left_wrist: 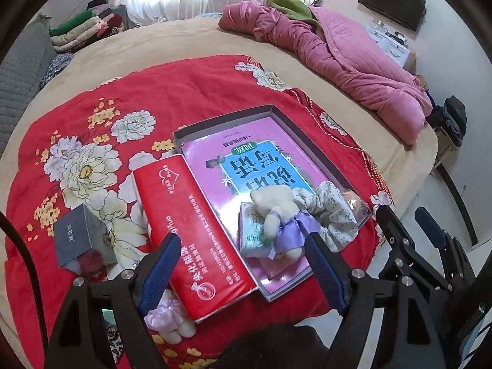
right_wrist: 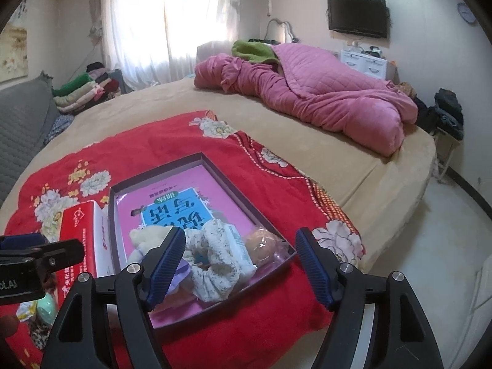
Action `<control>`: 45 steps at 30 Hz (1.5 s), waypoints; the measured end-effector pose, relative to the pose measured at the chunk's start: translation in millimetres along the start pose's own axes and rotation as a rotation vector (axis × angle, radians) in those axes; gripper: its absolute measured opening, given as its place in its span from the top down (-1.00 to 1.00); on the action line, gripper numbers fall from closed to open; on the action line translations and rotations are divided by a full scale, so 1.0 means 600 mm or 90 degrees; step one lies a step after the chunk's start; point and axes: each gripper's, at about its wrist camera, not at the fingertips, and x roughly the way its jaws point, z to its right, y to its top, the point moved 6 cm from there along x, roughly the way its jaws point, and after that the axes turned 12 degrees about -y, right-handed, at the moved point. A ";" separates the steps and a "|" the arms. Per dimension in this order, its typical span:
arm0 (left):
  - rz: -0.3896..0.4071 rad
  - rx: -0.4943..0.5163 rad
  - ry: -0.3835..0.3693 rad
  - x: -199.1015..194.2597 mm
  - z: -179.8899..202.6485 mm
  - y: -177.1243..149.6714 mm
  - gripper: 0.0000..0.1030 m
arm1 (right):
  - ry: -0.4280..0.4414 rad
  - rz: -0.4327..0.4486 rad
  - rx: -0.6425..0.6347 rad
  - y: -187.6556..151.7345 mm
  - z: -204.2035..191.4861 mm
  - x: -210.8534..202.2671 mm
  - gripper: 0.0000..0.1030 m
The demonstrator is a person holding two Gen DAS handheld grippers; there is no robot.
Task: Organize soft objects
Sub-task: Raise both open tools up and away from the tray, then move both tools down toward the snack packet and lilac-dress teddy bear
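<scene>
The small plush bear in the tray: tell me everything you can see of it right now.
The plush bear is cream-coloured and fuzzy, with a shiny lilac satin ribbon tied round its middle. It lies on its side inside the shallow grey tray, on top of a small tissue pack and the pink book cover, touching the floral scrunchie beside it. No gripper holds it; the left gripper hangs open nearby.

One shallow tray; one pink book inside; two plush bears; one floral scrunchie; one red tissue pack; one grey box; two grippers.
</scene>
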 end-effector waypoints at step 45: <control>0.051 -0.083 0.059 -0.191 -0.160 -0.120 -0.59 | 0.115 0.044 -0.073 0.002 -0.138 -0.187 -0.49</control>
